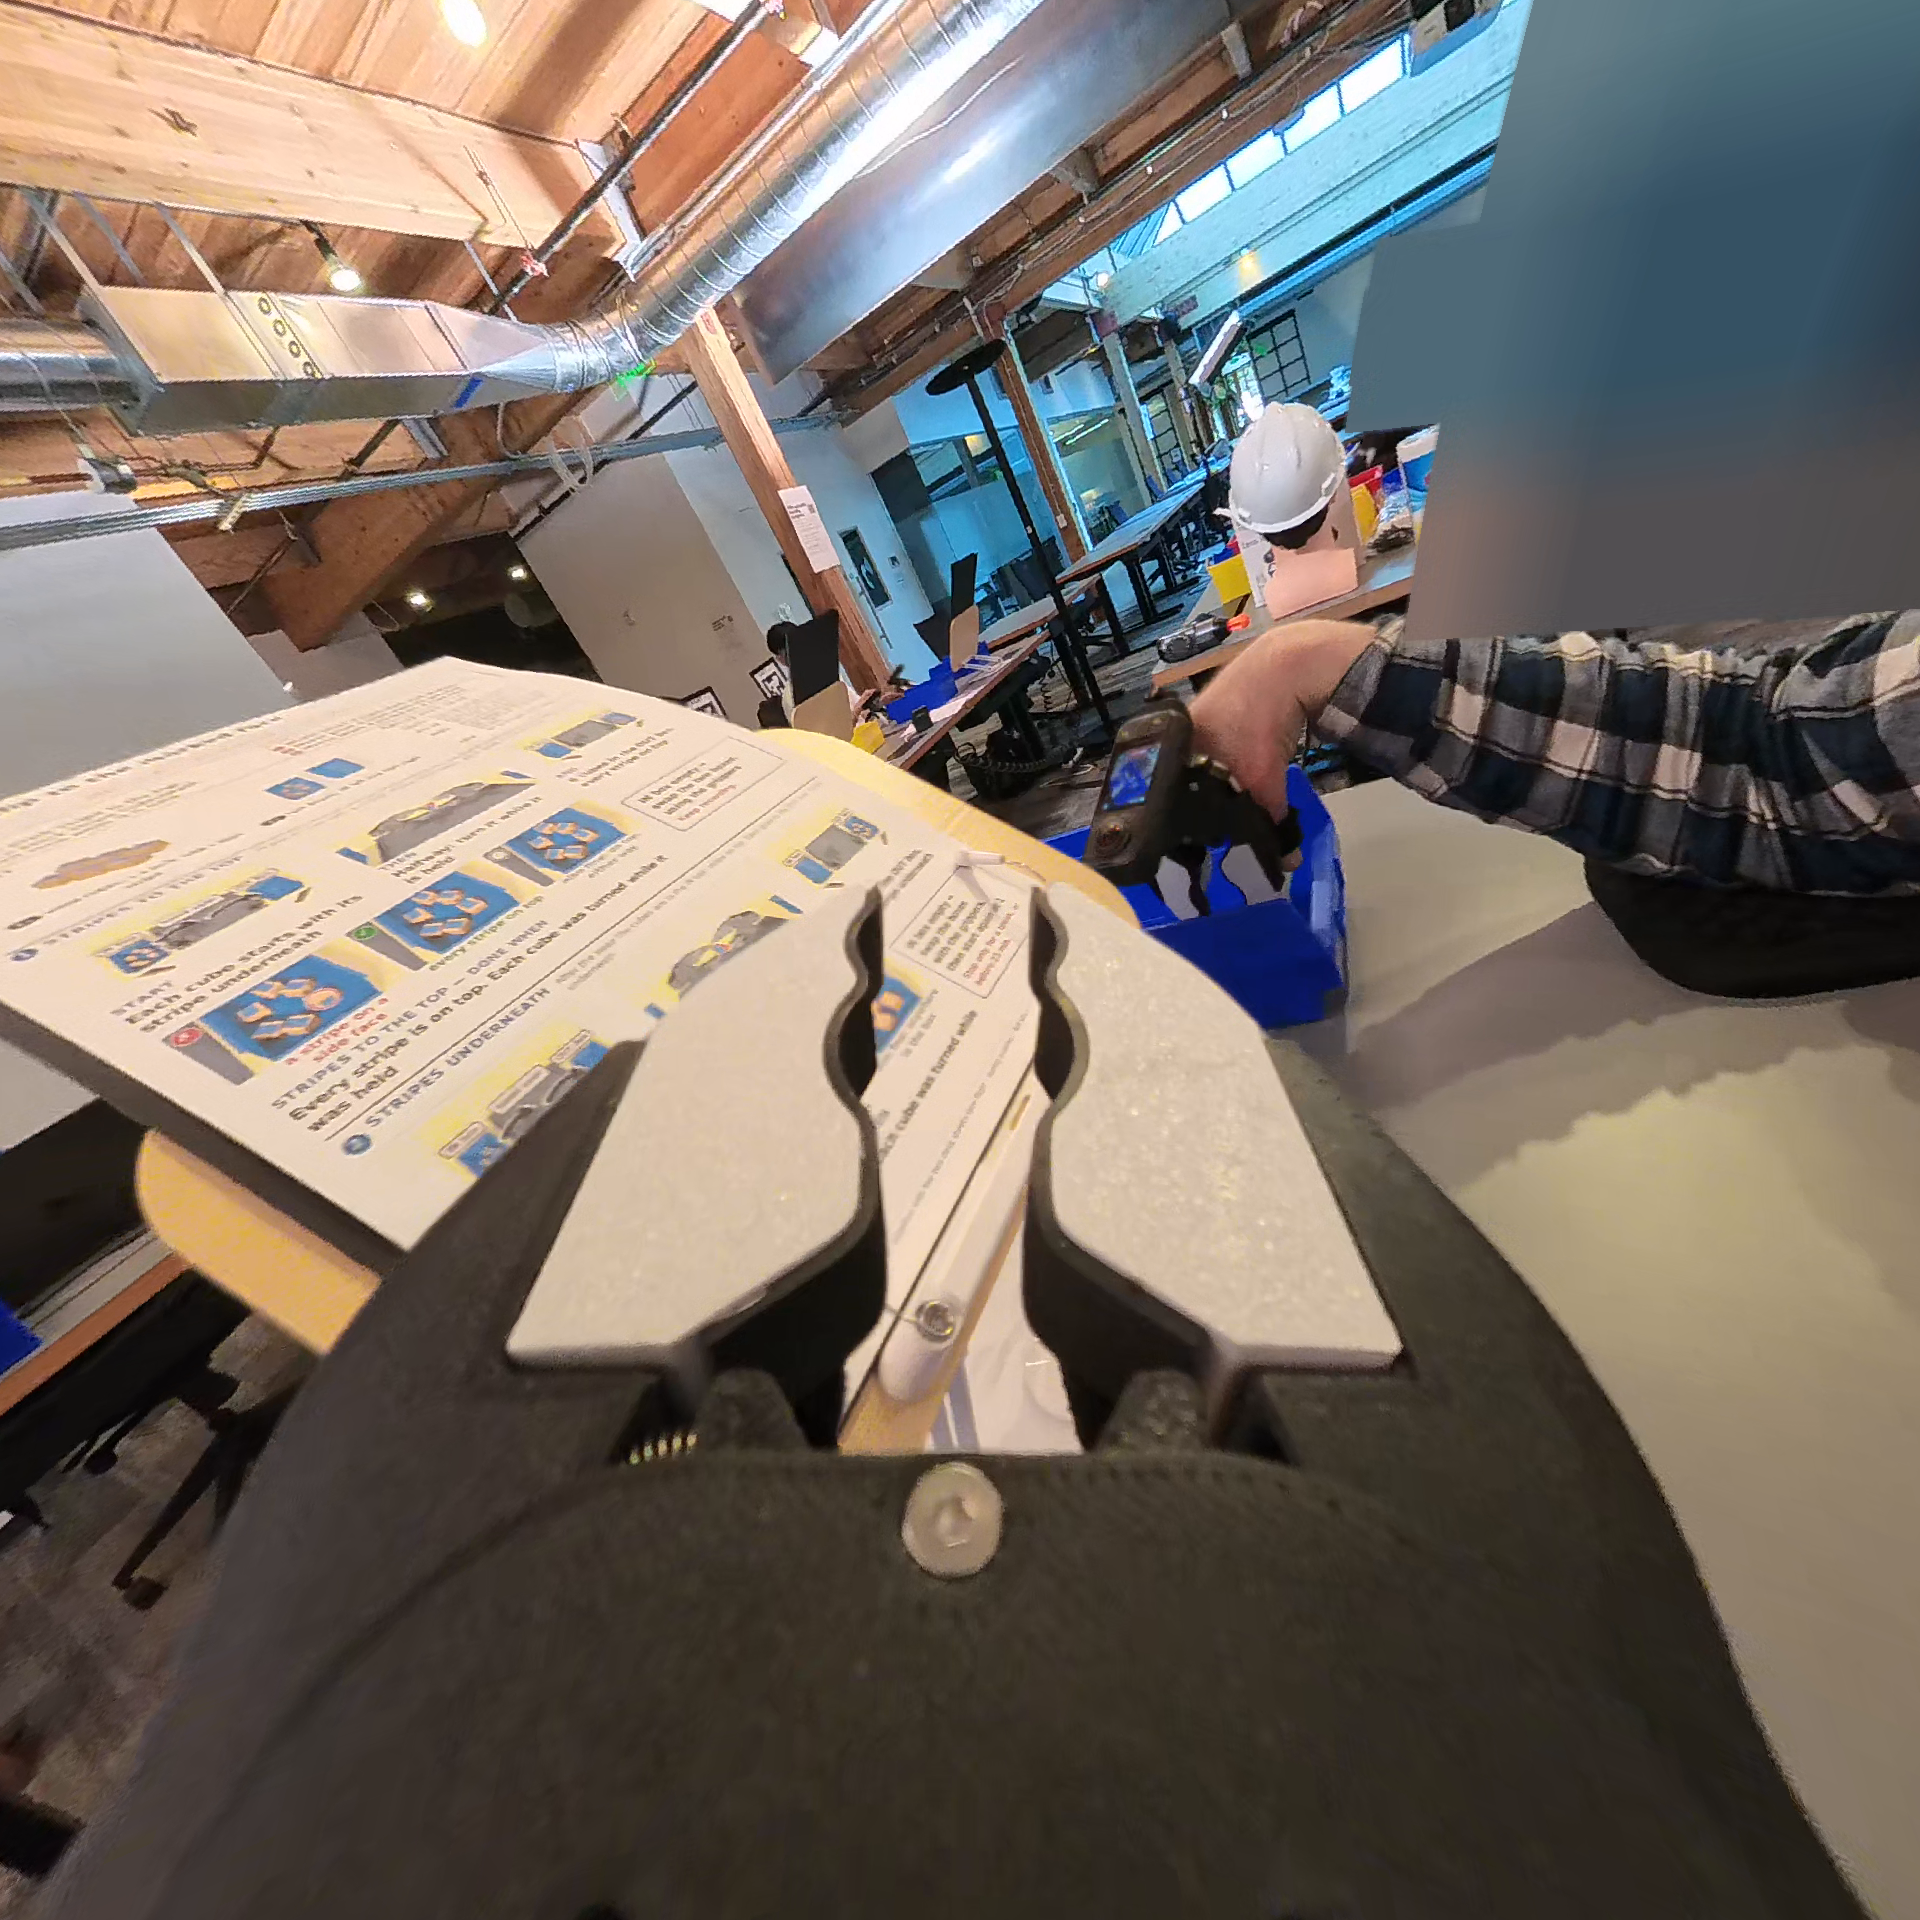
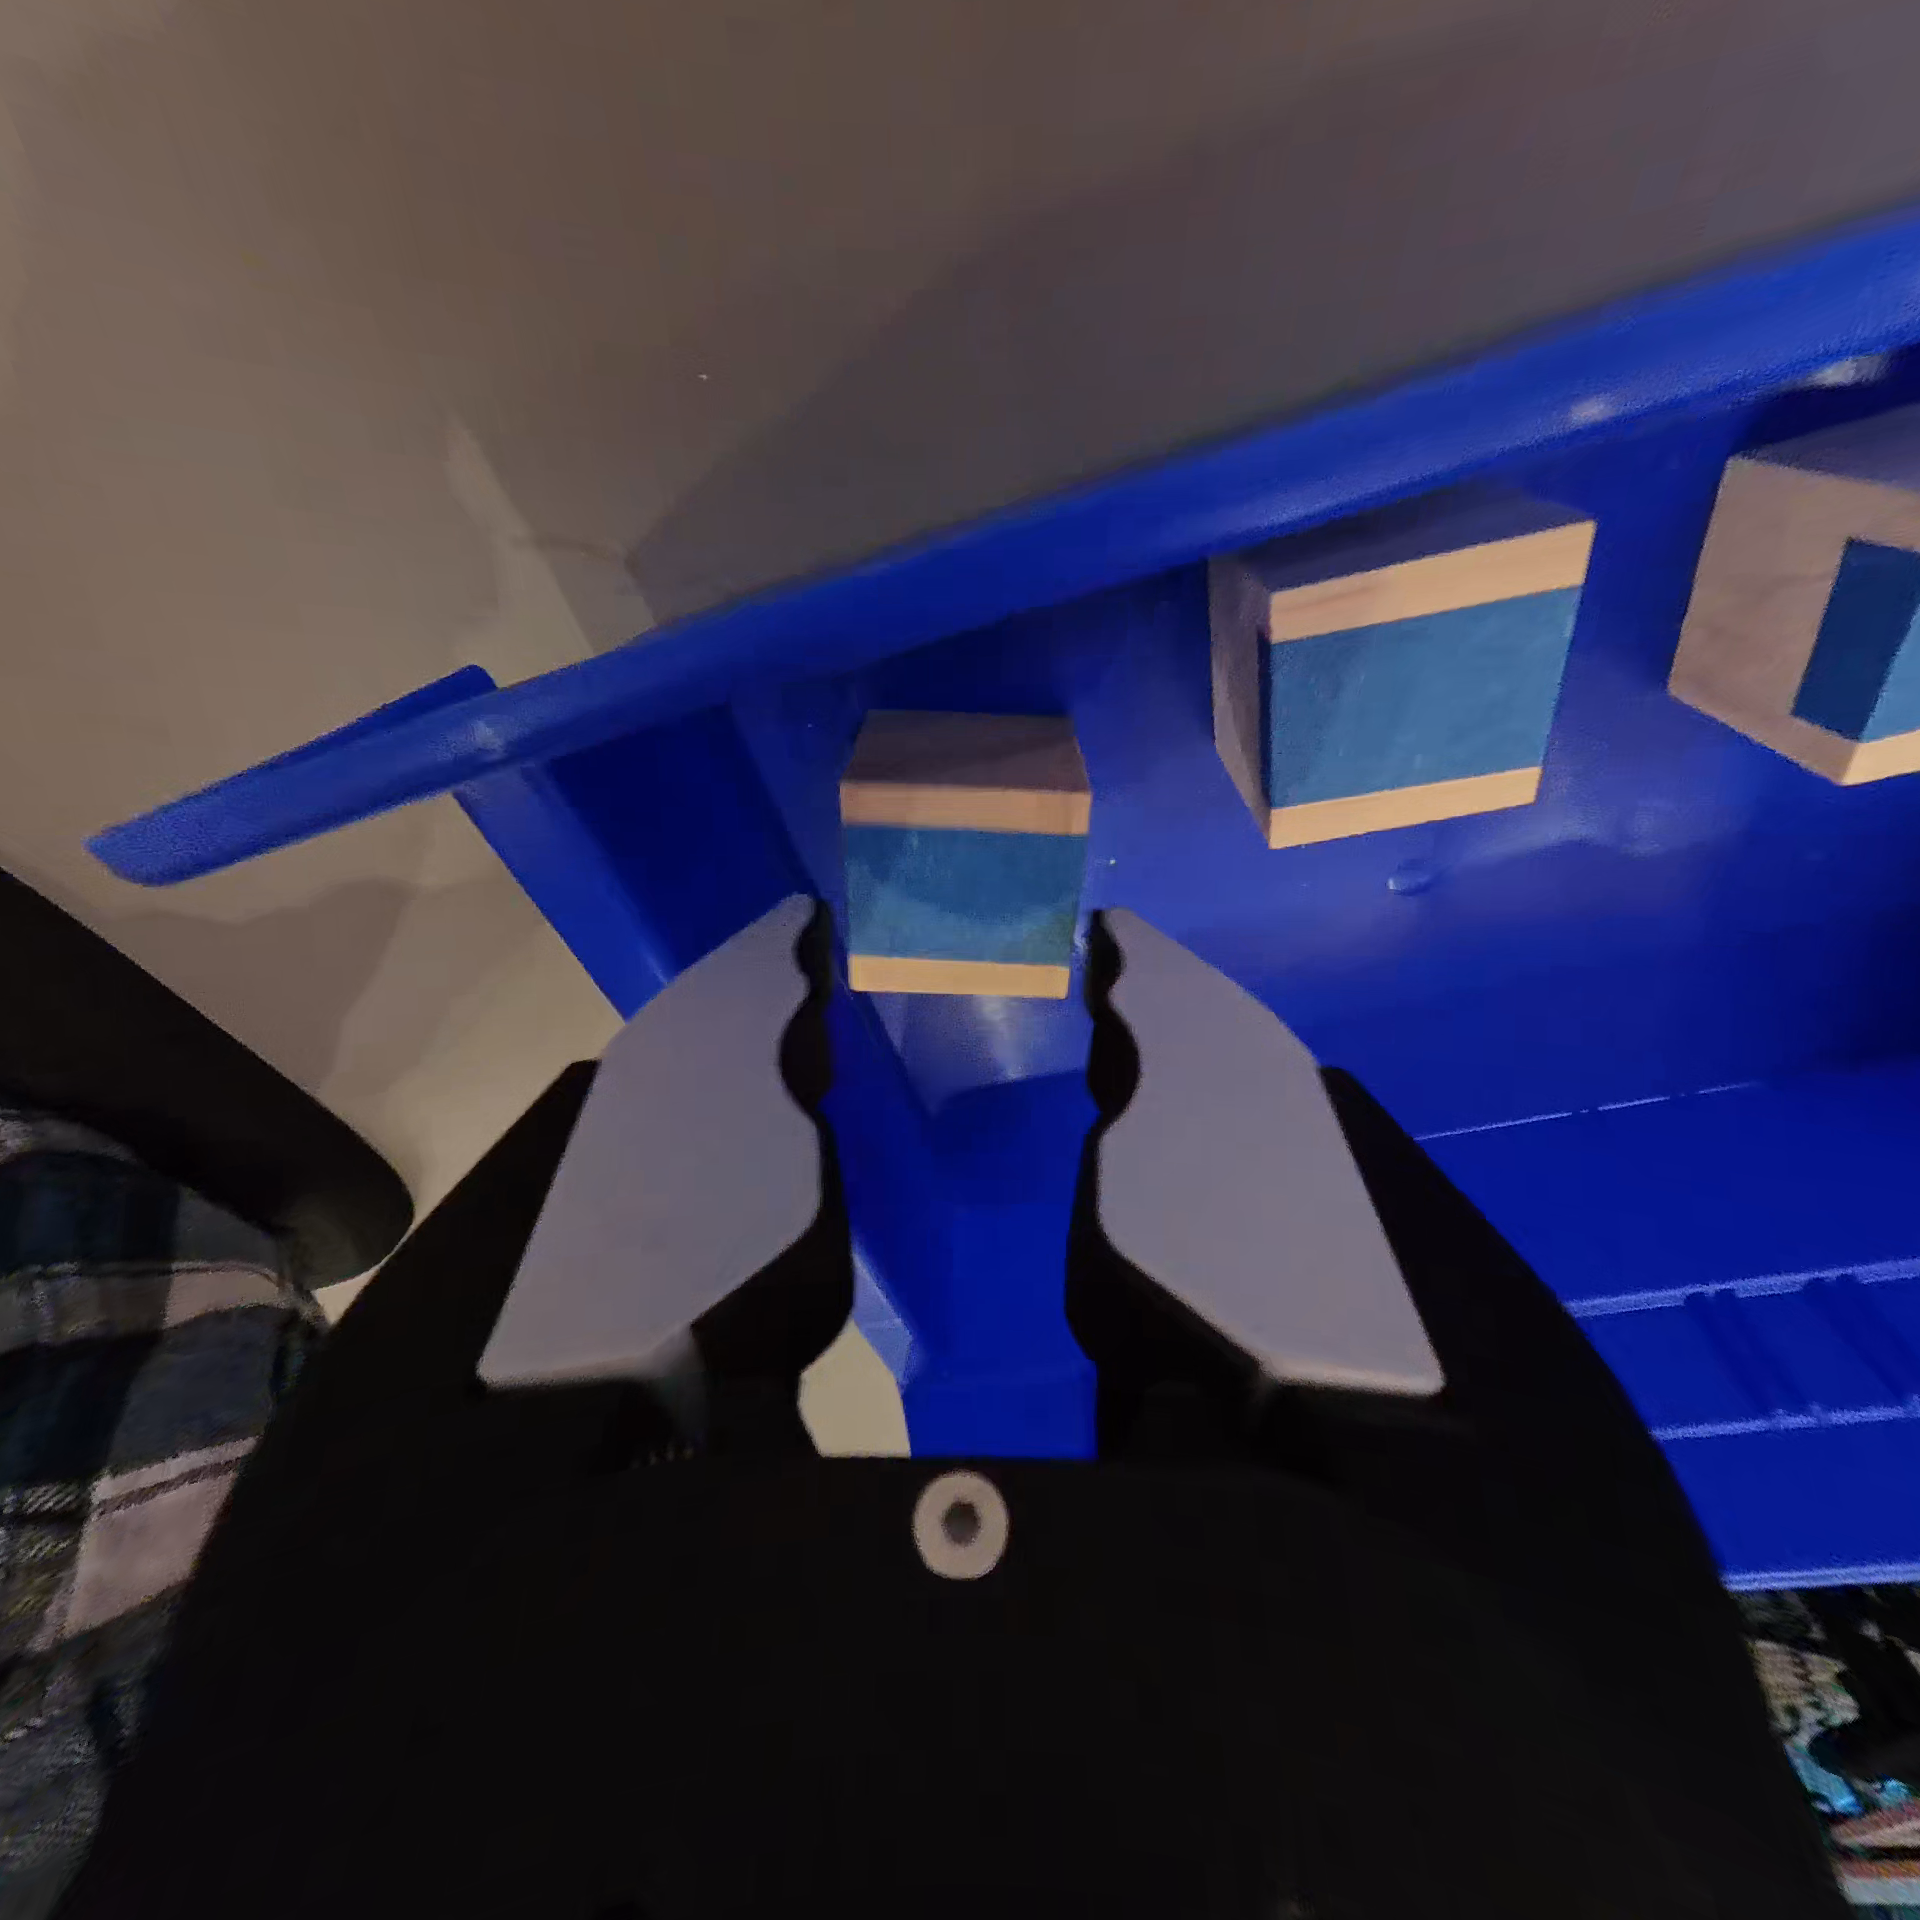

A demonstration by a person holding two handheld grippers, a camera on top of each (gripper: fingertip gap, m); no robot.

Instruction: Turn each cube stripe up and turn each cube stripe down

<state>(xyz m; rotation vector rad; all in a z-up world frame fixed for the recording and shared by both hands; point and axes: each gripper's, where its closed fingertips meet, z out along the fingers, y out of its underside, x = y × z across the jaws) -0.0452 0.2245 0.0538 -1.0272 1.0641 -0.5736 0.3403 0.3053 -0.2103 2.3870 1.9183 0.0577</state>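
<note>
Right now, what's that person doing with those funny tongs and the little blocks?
A person in a plaid sleeve holds tongs in each hand. The right tongs are open, reaching into a blue bin toward a wooden cube with a blue stripe facing the camera, without gripping it. Two more striped cubes sit nearby. The left tongs hold nothing and hover over a printed instruction sheet.

third cube (image 2: 1829,613) cut off by the right edge; instruction sheet (image 1: 416,914) print blurred.
</note>
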